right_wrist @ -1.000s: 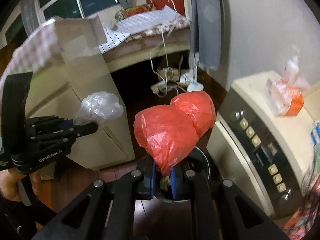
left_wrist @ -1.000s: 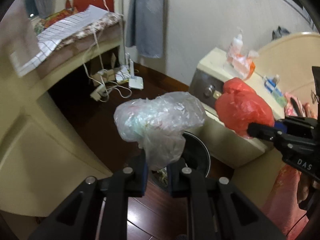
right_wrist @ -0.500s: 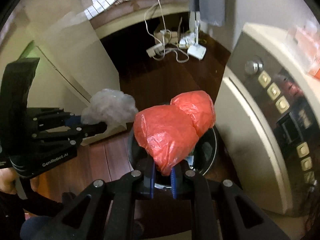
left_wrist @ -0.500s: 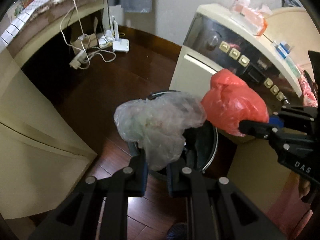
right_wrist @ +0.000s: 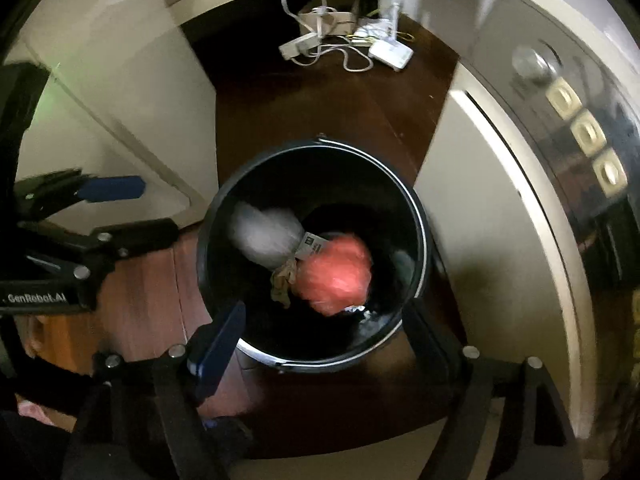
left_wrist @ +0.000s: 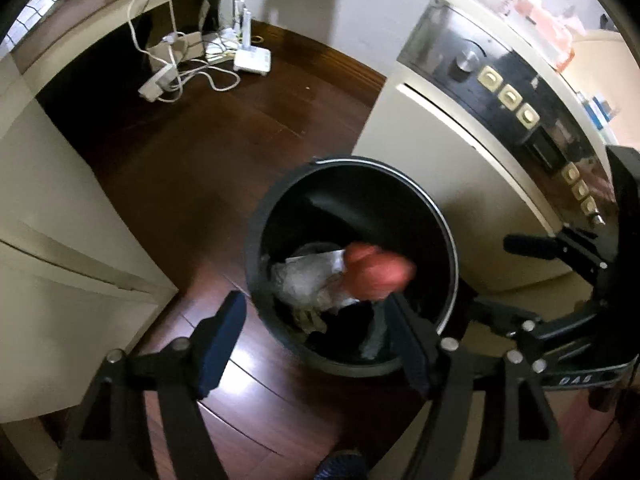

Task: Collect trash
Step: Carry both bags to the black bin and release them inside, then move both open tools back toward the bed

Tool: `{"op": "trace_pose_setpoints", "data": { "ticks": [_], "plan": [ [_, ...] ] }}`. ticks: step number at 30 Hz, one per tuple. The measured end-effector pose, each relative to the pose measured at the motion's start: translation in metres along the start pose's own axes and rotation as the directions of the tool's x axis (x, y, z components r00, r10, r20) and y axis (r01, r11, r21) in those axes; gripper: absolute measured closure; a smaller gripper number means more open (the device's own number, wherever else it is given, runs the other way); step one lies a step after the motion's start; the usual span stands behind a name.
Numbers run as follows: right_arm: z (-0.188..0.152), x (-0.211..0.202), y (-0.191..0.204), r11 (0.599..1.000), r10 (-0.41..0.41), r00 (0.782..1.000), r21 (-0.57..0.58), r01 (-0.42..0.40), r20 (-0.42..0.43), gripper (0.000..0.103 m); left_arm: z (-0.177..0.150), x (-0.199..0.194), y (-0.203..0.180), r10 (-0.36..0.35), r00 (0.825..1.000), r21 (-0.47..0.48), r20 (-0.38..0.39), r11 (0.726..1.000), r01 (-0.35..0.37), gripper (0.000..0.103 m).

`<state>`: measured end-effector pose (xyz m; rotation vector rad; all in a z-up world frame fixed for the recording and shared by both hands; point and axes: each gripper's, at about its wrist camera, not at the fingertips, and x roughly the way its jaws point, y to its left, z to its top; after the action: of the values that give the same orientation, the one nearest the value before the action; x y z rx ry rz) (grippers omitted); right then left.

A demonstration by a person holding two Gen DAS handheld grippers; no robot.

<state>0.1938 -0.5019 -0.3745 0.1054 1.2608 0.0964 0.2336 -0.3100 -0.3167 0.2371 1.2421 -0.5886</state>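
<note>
From my left camera, the far left is a cream cabinet [left_wrist: 60, 200] standing on the dark wooden floor [left_wrist: 224, 148], with a power strip and tangled white cables [left_wrist: 168, 80] lying further back beside a small white box [left_wrist: 252, 60]. My left tool [left_wrist: 316, 336] points steeply down over the black trash bin [left_wrist: 256, 248]; its jaws are opening, nothing is between them, and the blue pads stand wide on either side of the bin's near rim. Inside the bin lies the clear plastic bag [left_wrist: 304, 280], crumpled against the left wall, with the red plastic bag [left_wrist: 376, 272] touching it on the right; the red one is blurred. To the right of the bin stands a cream appliance [left_wrist: 440, 160] with a dark panel, a round knob and a row of pale buttons, and at the right edge I see my right tool [left_wrist: 532, 280] from the side. On my right camera, my left tool shows at the left edge with one blue pad [right_wrist: 112, 190] reaching towards the bin. My right tool's jaws are opening too, empty, straddling the bin's near rim. Both bags sit in the bin here as well, clear to the left and red to the right, with other scraps around them that I cannot make out.
</note>
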Motion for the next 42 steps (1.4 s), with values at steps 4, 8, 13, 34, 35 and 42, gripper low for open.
{"op": "trace_pose_setpoints", "data": {
  "ticks": [4, 8, 13, 34, 35, 42],
  "plan": [
    [-0.003, -0.015, 0.004, 1.0, -0.023, 0.999, 0.016, 0.023, 0.031, 0.008, -0.002, -0.006, 0.006, 0.026, 1.0, 0.003, 0.009, 1.0, -0.026, 0.029],
    [-0.002, -0.032, 0.009, 0.998, -0.035, 0.997, 0.047, 0.032, 0.067, 0.007, -0.003, -0.023, 0.008, 0.046, 0.998, 0.008, 0.034, 0.999, -0.046, 0.029],
    [0.005, -0.056, 0.018, 0.997, -0.044, 0.993, 0.074, 0.036, 0.107, 0.006, -0.009, -0.045, 0.018, 0.063, 0.996, -0.017, 0.059, 0.998, -0.062, 0.028],
    [0.019, -0.195, 0.125, 0.992, -0.116, 0.946, -0.007, 0.124, 0.304, 0.0, -0.065, -0.194, 0.066, 0.25, 0.934, -0.169, 0.255, 0.963, -0.211, 0.0],
    [0.02, -0.201, 0.131, 0.991, -0.119, 0.945, -0.014, 0.13, 0.305, 0.0, -0.067, -0.201, 0.07, 0.249, 0.932, -0.185, 0.264, 0.961, -0.205, 0.0],
    [0.03, -0.249, 0.183, 0.99, -0.085, 0.918, -0.073, 0.123, 0.388, 0.0, -0.087, -0.265, 0.08, 0.356, 0.873, -0.213, 0.335, 0.931, -0.298, 0.0]
  ]
}}
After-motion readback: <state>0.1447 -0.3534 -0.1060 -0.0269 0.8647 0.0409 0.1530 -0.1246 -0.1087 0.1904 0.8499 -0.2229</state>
